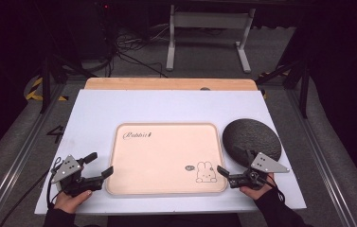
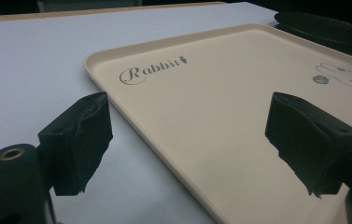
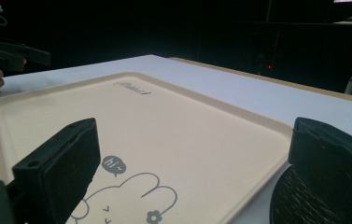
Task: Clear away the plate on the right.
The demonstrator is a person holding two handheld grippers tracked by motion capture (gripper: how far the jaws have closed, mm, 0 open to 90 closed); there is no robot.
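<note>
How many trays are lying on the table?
1. The beige tray lies at the middle of the white table, between the two grippers, with a black round plate beside its right edge.

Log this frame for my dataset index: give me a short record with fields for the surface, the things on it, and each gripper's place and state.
surface: white table top
tray: beige tray with a rabbit drawing, flat, centred near the person's edge, nothing on it
plate: round black plate, beside the tray's right edge
left gripper: left gripper at the tray's left edge, fingers open astride the rim, holding nothing
right gripper: right gripper at the tray's right edge by the plate, fingers open, holding nothing
</note>
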